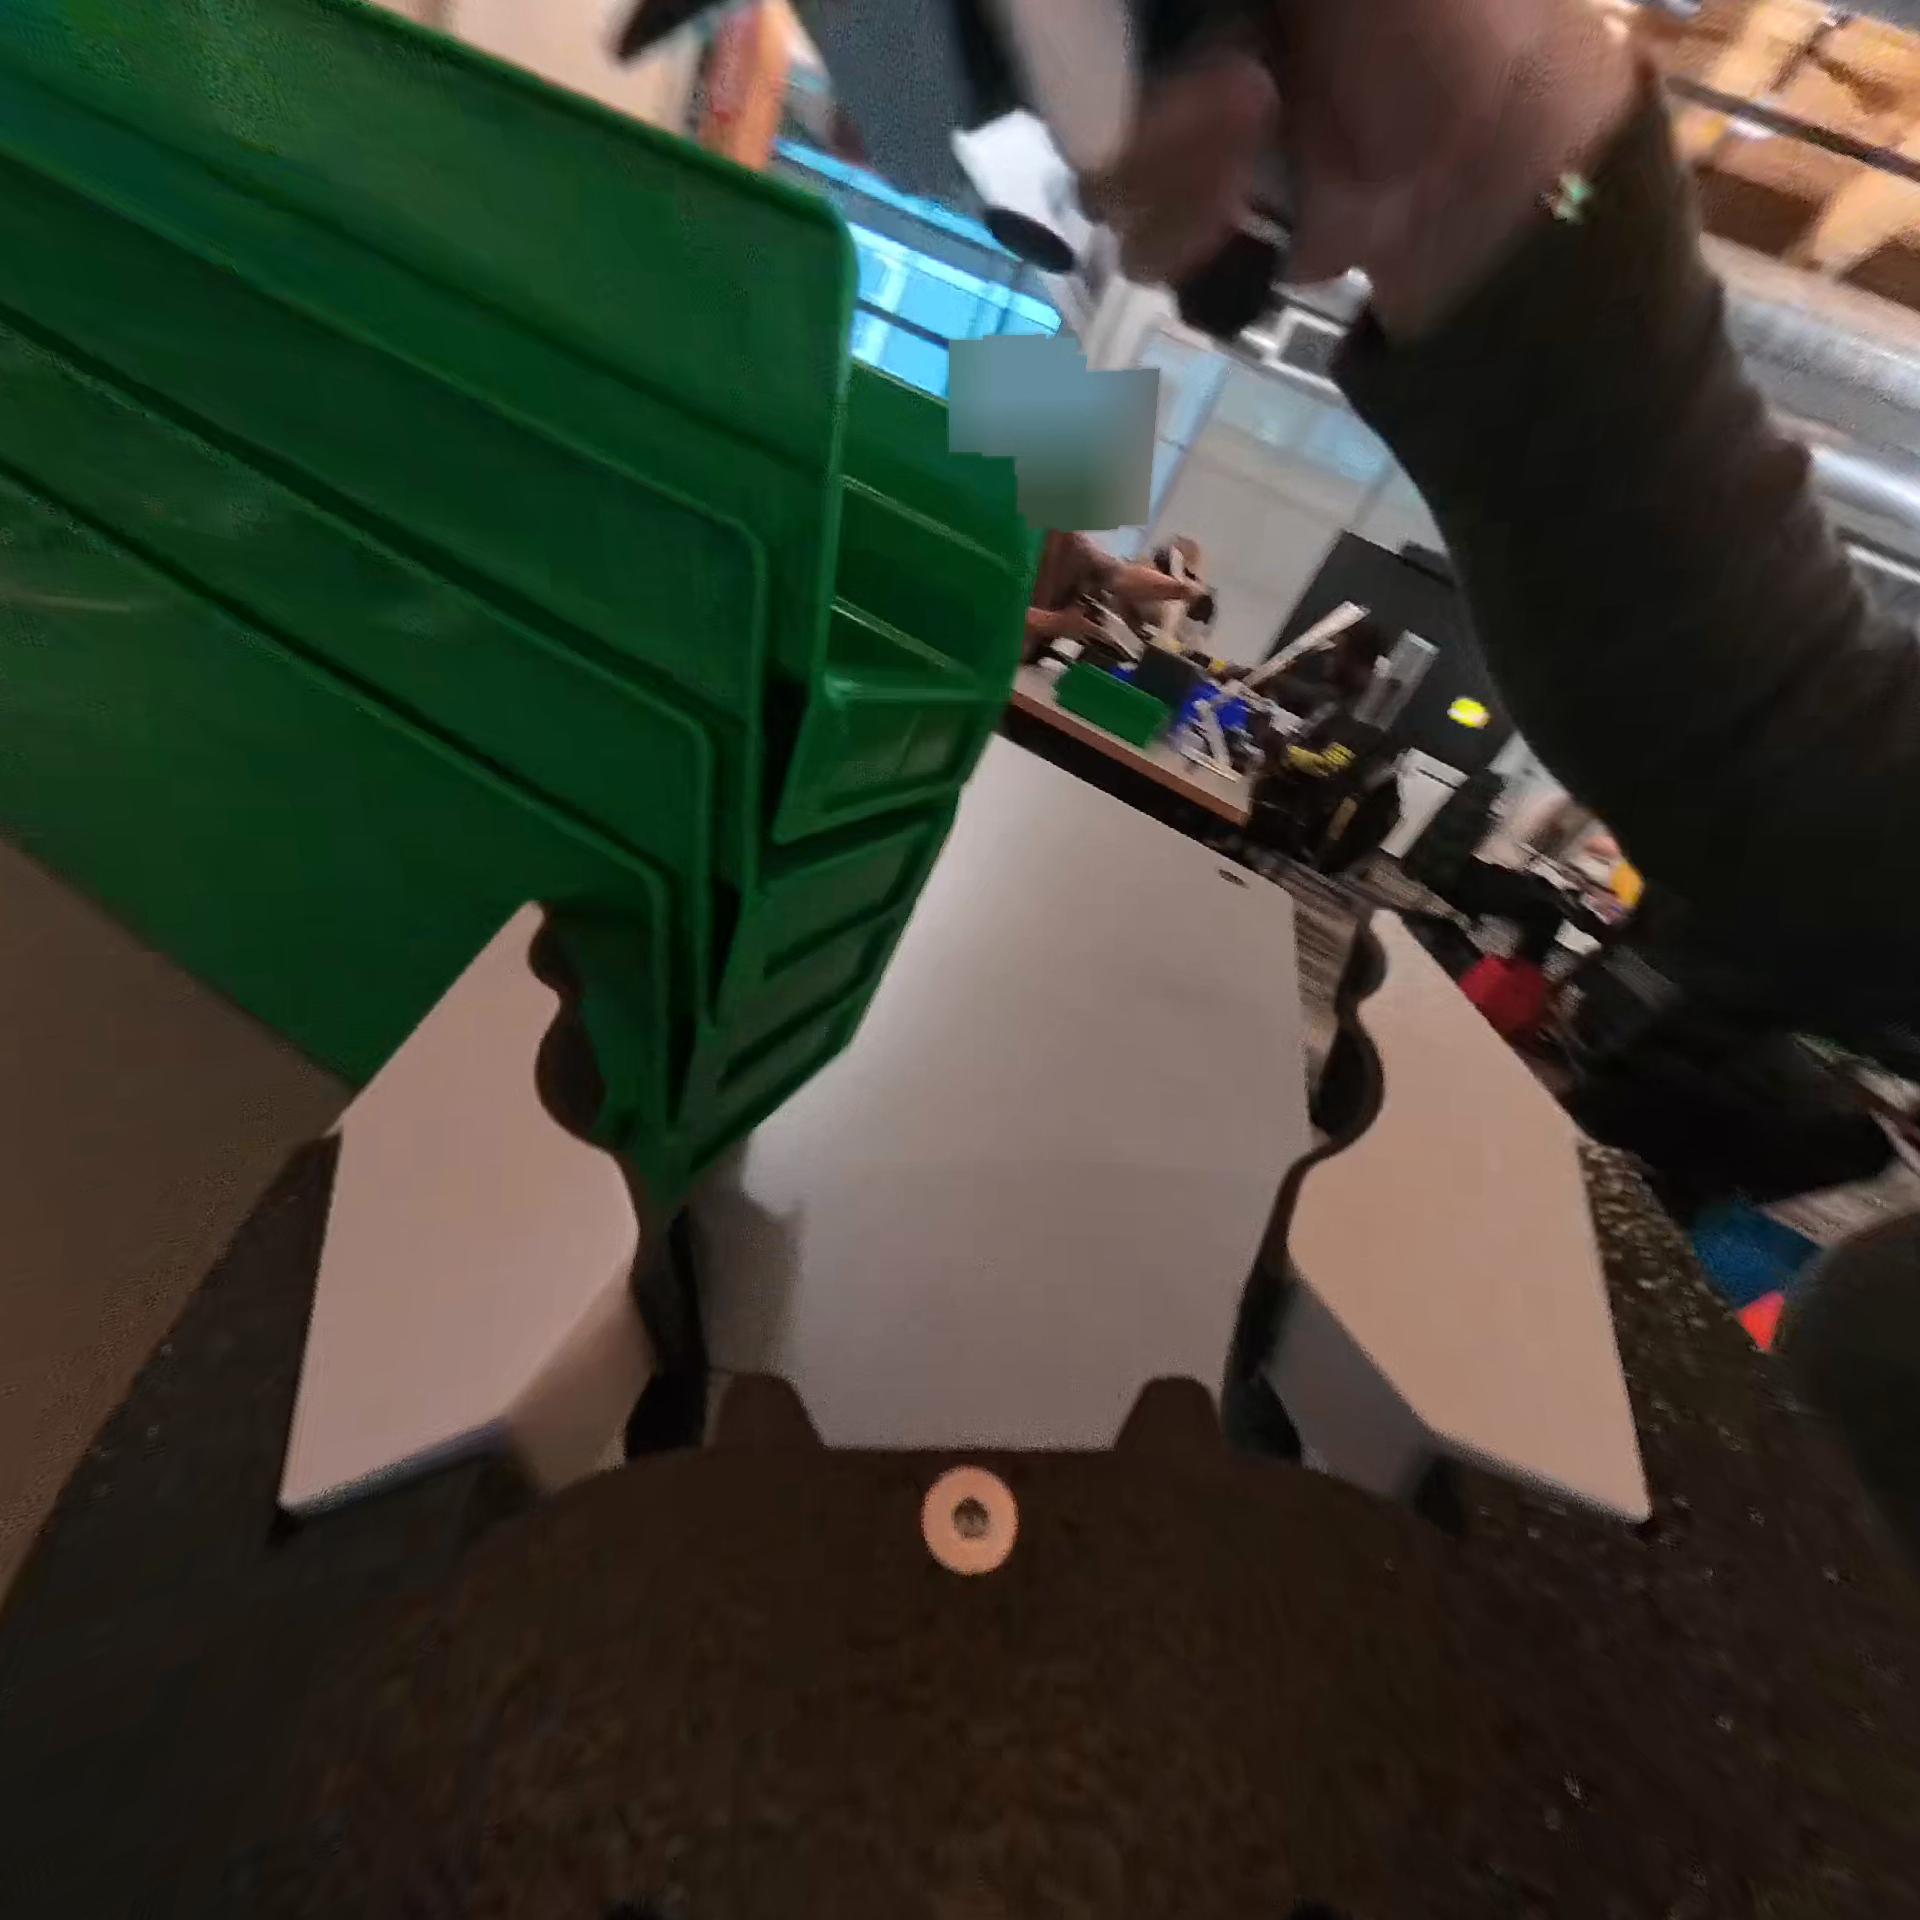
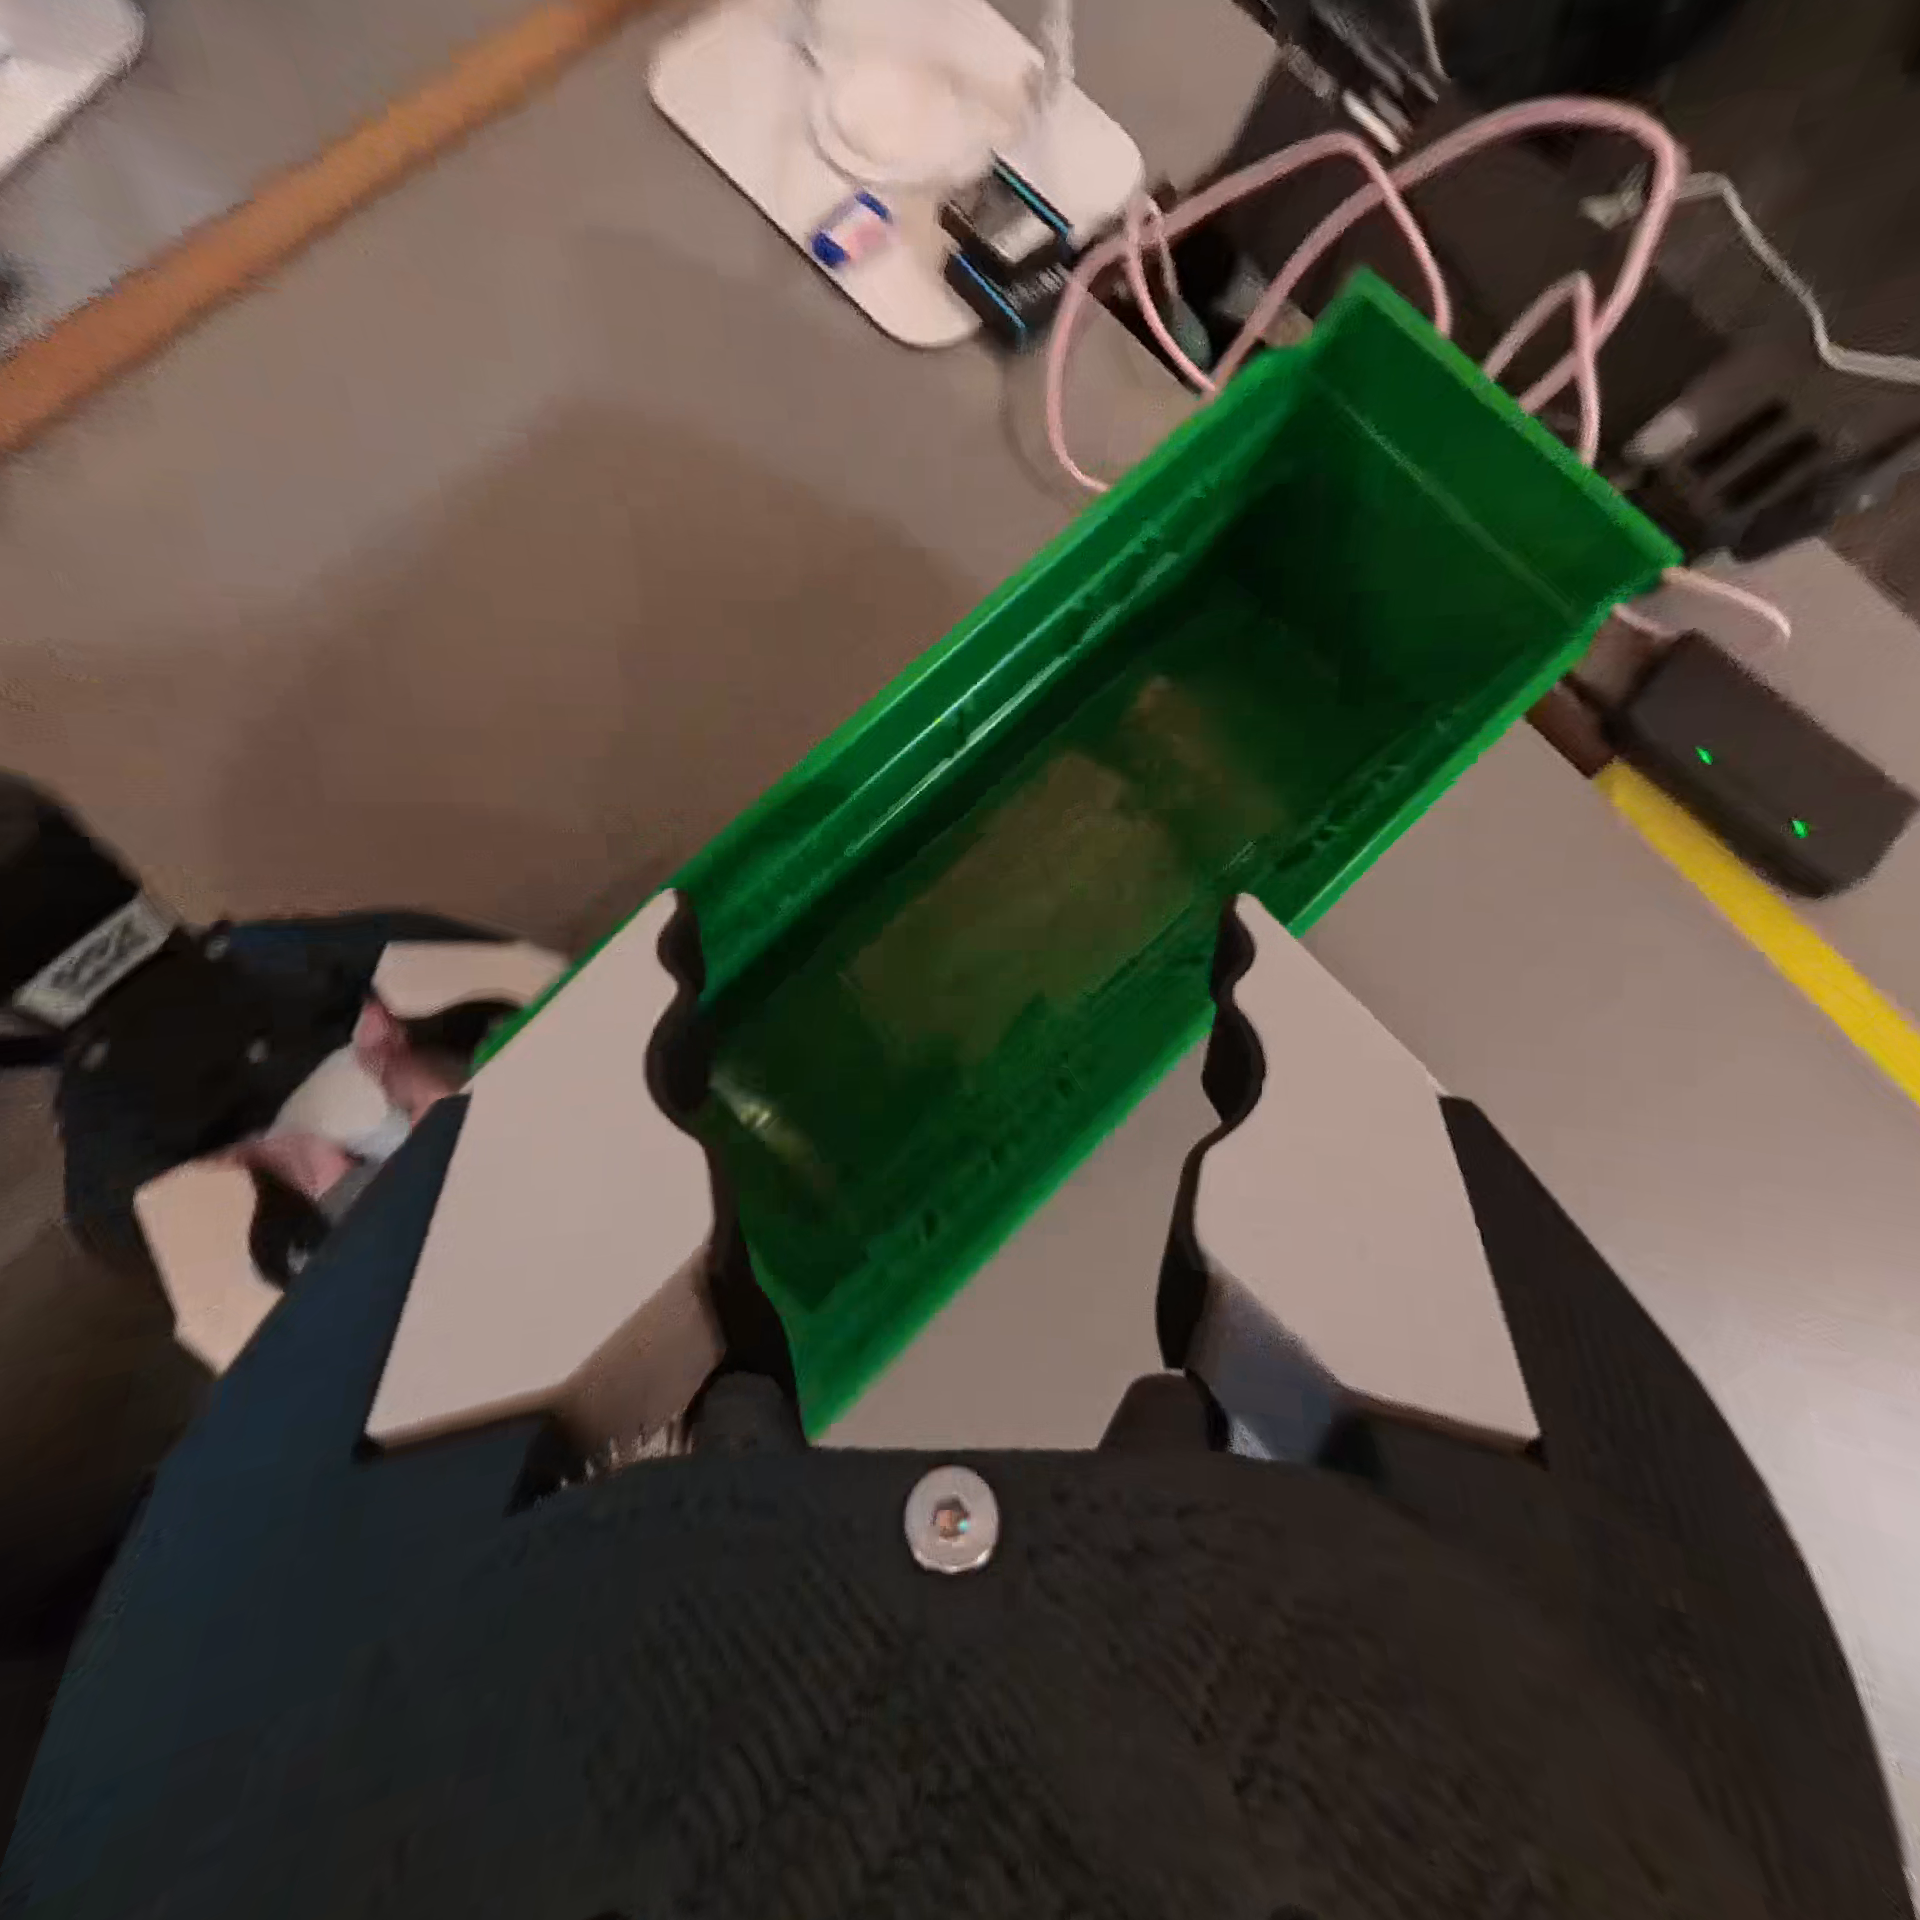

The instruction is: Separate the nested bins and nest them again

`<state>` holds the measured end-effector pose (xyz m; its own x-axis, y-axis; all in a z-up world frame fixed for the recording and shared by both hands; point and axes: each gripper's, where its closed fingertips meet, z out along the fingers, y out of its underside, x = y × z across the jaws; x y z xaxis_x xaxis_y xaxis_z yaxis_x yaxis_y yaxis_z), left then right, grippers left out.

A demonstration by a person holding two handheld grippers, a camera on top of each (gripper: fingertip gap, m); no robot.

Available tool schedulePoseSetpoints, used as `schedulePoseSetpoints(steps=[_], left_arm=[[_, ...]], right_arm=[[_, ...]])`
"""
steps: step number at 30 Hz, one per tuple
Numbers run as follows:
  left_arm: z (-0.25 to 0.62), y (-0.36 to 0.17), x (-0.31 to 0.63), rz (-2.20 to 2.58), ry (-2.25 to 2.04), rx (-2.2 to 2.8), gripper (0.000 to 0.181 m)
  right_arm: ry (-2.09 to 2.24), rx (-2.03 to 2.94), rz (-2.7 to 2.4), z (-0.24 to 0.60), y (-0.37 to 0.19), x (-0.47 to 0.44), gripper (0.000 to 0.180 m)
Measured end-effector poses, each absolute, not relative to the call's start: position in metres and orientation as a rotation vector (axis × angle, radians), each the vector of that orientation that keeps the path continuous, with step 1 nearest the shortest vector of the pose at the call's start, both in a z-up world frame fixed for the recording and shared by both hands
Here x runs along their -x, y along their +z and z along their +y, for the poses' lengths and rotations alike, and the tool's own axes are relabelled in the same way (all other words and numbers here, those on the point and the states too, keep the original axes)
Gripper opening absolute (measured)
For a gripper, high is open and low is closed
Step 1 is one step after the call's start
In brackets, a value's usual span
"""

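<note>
Left gripper [image 1: 966, 1049] first: its jaws stand wide apart, and the stack [image 1: 416, 540] of nested green bins sits at its left finger [image 1: 582, 1039], tilted, the lower corner reaching down into the gap. Several rims show stepped one inside the next. Whether that finger actually presses the stack, I cannot tell; the other finger is well clear of it. Beyond lies the pale worktop [image 1: 1091, 1039], and above it, top right, a person's hand [image 1: 1382, 135] and dark sleeve [image 1: 1662, 623], blurred. Far off, a small green bin [image 1: 1112, 701] rests on another table among clutter.

Over to the right gripper [image 2: 956, 1039]: a single bin [image 2: 1143, 831] hangs between its jaws, open side toward the camera, long axis running away up and to the right. The jaws are apart, the bin's near end lies against the left finger [image 2: 686, 1060], while the right finger [image 2: 1231, 1049] sits at the far wall's edge. A firm clamp? Cannot tell. Below is grey floor [image 2: 520, 520] with a yellow line [image 2: 1766, 935], pink cables [image 2: 1247, 239] and a black box [image 2: 1756, 769] just past the bin's far end. Everything is motion-blurred.
</note>
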<state>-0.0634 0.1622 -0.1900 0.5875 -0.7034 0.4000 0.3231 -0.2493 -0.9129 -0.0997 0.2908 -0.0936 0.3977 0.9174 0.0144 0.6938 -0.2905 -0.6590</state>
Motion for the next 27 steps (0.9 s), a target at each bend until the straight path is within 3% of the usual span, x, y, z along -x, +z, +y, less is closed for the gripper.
schedulePoseSetpoints(steps=[2,7,10,12,15,21,27], left_arm=[[0.161,-0.196,0.049,0.390,-1.040,1.525,0.132],[0.173,-0.196,0.073,0.334,-0.904,1.523,0.138],[0.175,-0.182,0.099,0.193,-0.922,1.432,0.138],[0.179,-0.183,0.118,0.080,-0.909,1.423,0.129],[0.177,-0.179,0.138,0.009,-0.930,1.384,0.129],[0.174,-0.176,0.162,-0.088,-0.953,1.331,0.126],[0.173,-0.177,0.160,-0.087,-1.004,1.323,0.126]], right_arm=[[0.453,2.167,-1.304,0.311,-0.102,0.103,0.112],[0.348,2.332,-1.240,0.343,-0.123,0.102,0.135],[0.384,2.430,-1.217,0.344,-0.138,0.108,0.140],[0.339,2.440,-1.179,0.351,-0.139,0.109,0.127],[0.309,2.481,-1.172,0.351,-0.139,0.107,0.127],[0.130,2.600,-1.264,0.336,-0.156,0.098,0.143],[0.031,2.623,-1.273,0.334,-0.147,0.093,0.119]])
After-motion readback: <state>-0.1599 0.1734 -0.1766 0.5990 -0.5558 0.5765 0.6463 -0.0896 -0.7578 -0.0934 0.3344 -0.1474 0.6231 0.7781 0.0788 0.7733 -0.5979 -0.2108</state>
